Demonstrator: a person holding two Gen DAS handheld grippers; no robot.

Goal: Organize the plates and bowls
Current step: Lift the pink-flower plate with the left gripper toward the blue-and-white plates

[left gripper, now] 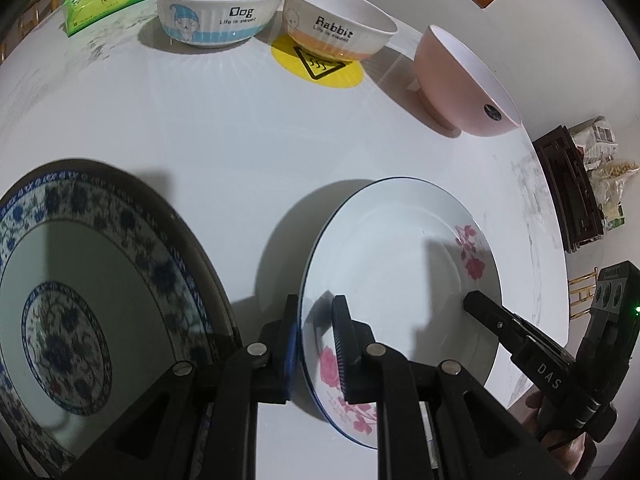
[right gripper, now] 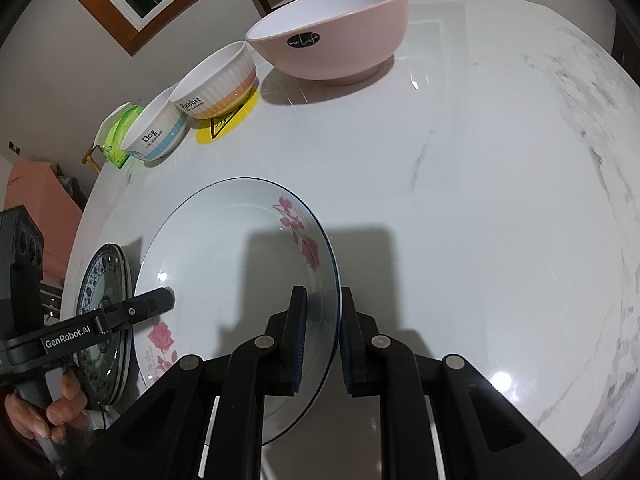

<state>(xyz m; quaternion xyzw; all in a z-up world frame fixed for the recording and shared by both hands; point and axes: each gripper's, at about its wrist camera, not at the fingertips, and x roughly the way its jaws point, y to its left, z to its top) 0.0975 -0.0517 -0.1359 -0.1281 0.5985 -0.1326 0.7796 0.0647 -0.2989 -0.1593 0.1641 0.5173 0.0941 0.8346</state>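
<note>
Between both tongs [left gripper: 316,344] [right gripper: 322,340], the rose plate [left gripper: 400,264] sits clamped by opposite rims.

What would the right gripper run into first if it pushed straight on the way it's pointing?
The right gripper, jaws shut on the rim of the rose plate, points steeply down at bare table. Straight on, it would likely meet the tabletop first; the pink bowl sits well beyond. Depth is uncertain.
</note>
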